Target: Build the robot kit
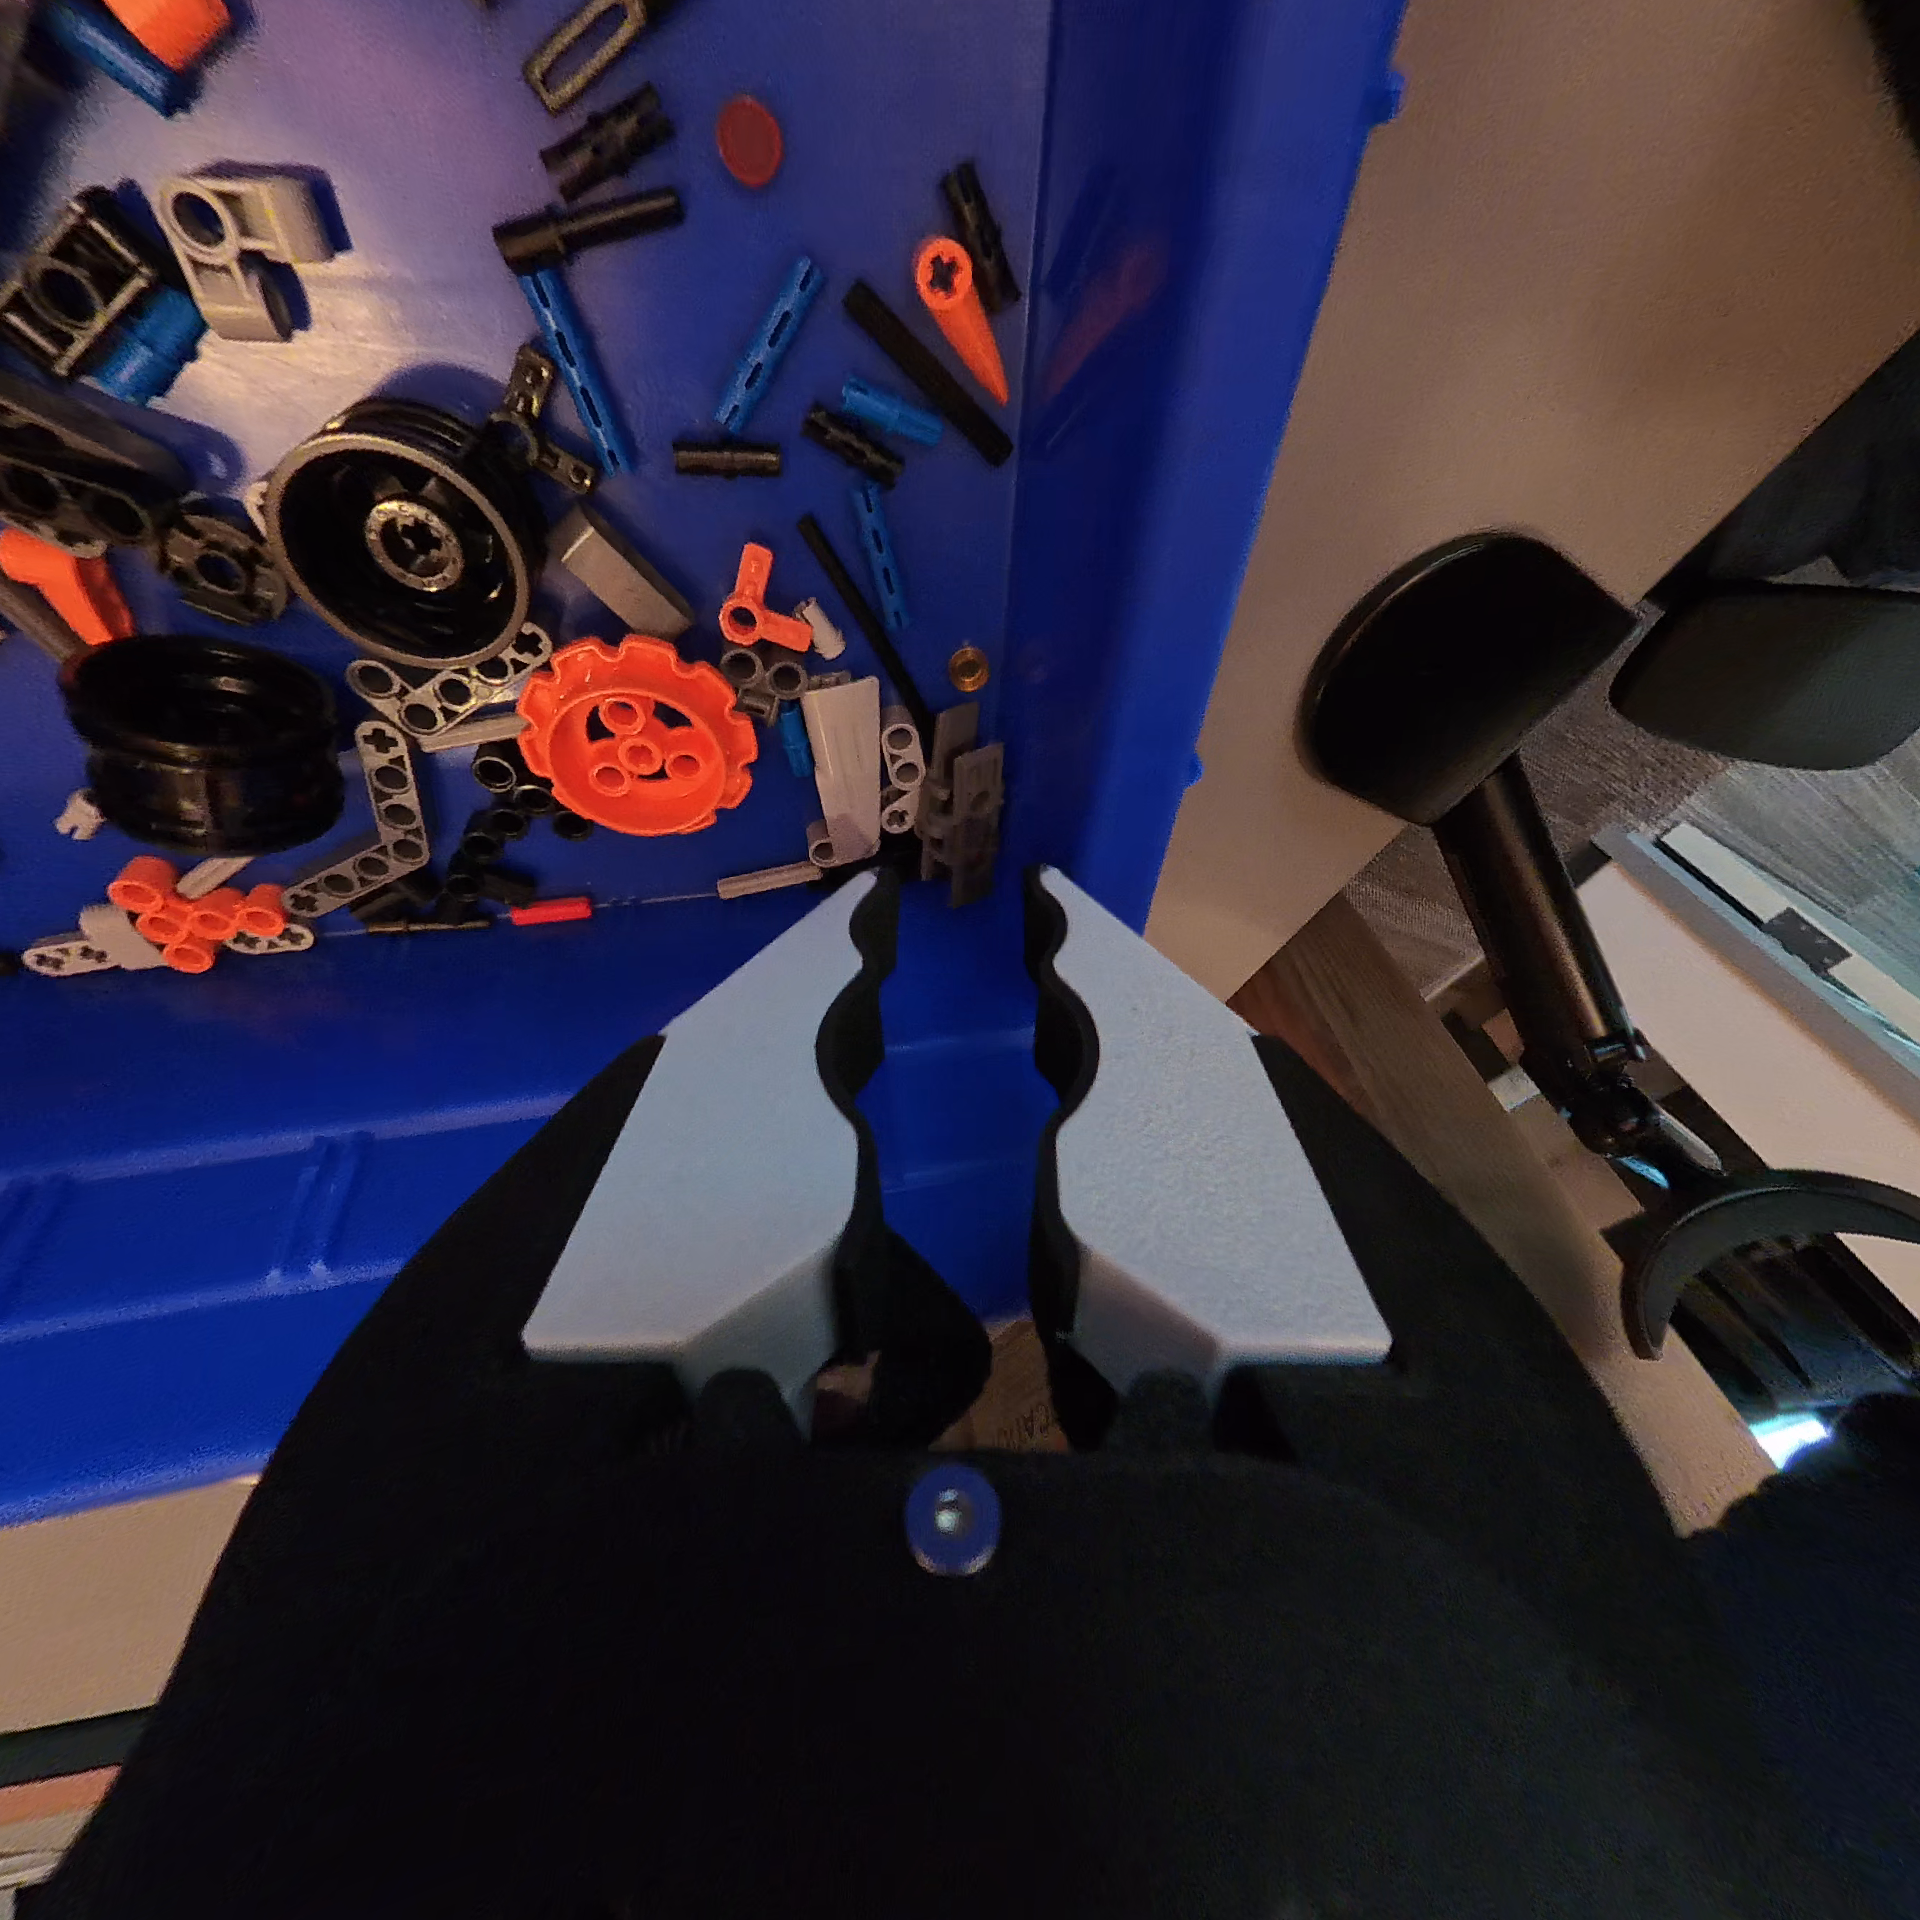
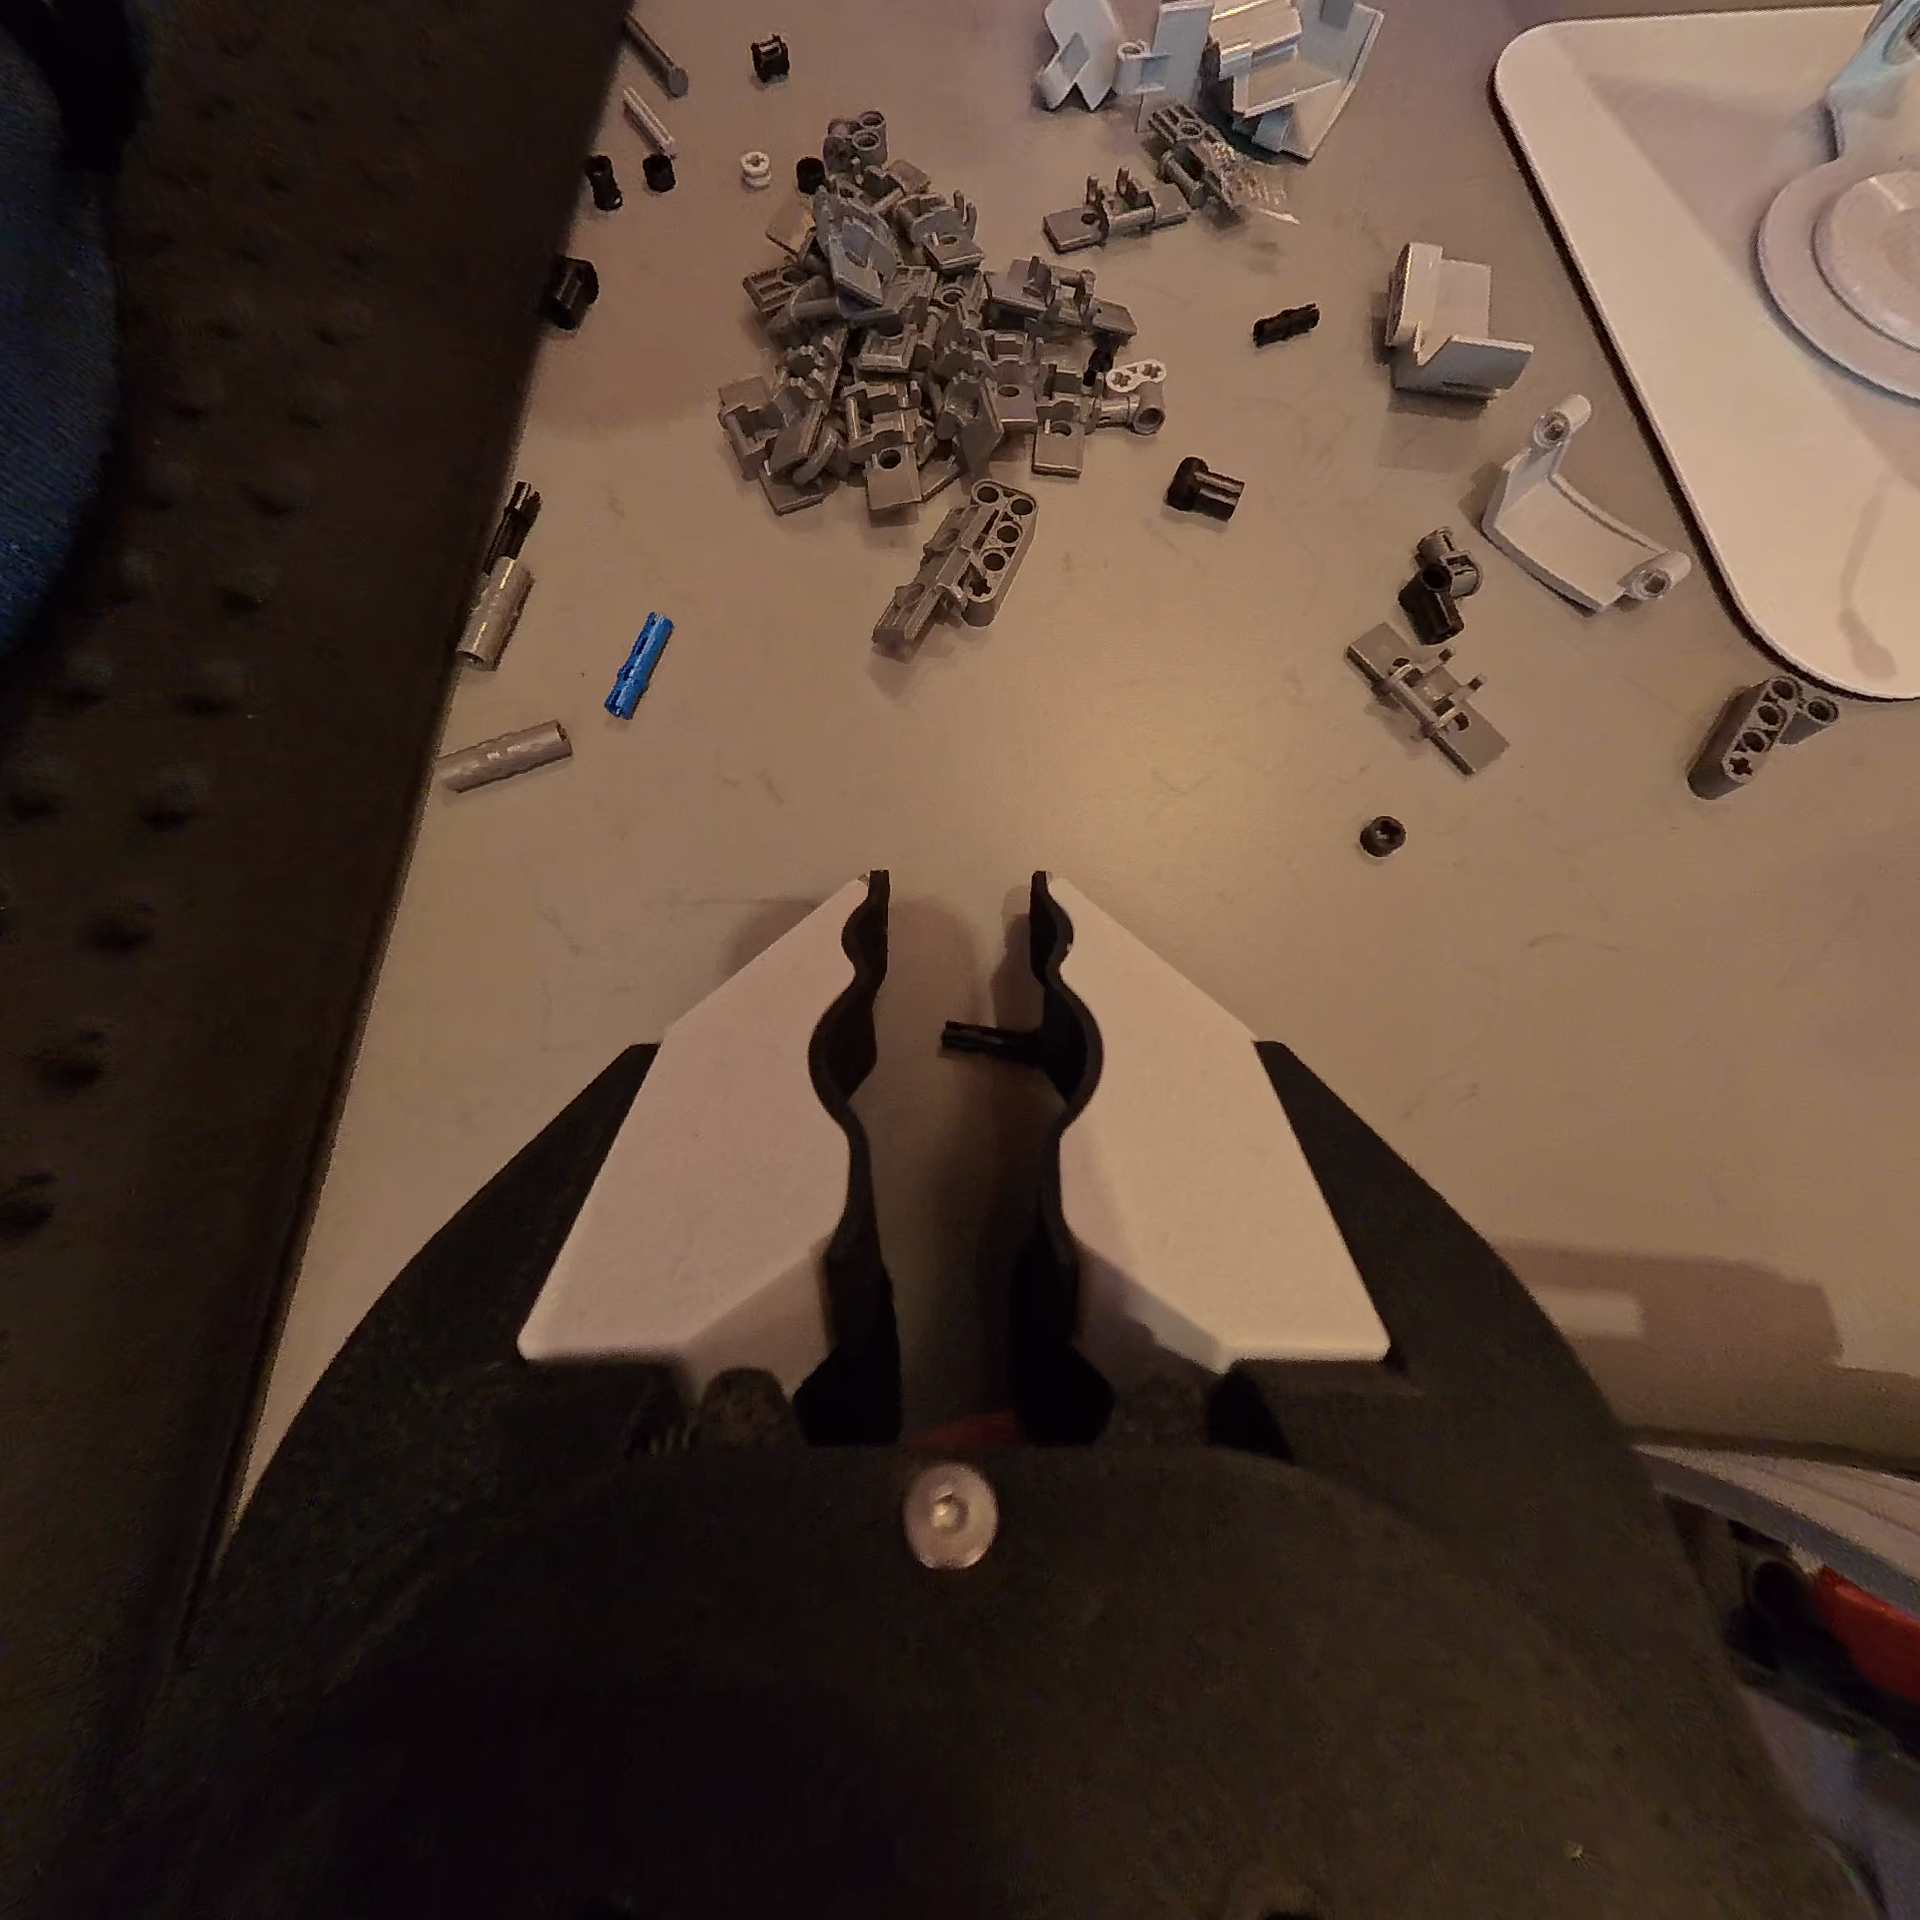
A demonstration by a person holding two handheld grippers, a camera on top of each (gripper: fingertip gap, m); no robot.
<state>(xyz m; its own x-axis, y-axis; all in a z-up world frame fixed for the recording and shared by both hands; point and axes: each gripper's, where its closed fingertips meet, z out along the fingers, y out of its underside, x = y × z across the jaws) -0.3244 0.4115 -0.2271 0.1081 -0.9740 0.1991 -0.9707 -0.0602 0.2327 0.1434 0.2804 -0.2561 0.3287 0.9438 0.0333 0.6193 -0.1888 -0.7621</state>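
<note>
A: Containers first?
B: Blue bin [image 1: 1049,520], biggest thing in left wrist view. Loose building-toy parts all over its floor. Black wheel [image 1: 410,535] near the middle, black tyre [image 1: 208,738] just left of and below the wheel. Orange gear [image 1: 636,736] right of the tyre, near the bin's right wall. Orange tapered piece [image 1: 961,312] up against that wall, farther back. Blue pins, black axles, grey beams scattered between. Dark grey link piece [image 1: 961,805] jammed in the bin's near right corner.
A: Anything else holding things?
B: White tray [image 2: 1621,343] at top right of right wrist view, on grey tabletop [image 2: 1039,748]. Clear rounded object on it, cut off by frame edge, can't identify.
A: On the tabletop?
B: Heap of dark grey parts [image 2: 914,353] left of the tray. Light grey curved panel [image 2: 1569,540] just beside the tray's near edge. Blue pin [image 2: 638,665] well left of the heap, toward the table edge. Strays all round.
A: Left gripper?
B: Left gripper [image 1: 956,894] released, narrow gap, nothing between jaws. Tips over the bin's near right corner, close to the link piece. Contact: can't tell.
A: Right?
B: Right gripper [image 2: 958,894] released, similar gap, grasping nothing. Above the tabletop, well short of the heap. Small black pin [image 2: 982,1036] lying on the table under the gap, beside the right finger.
</note>
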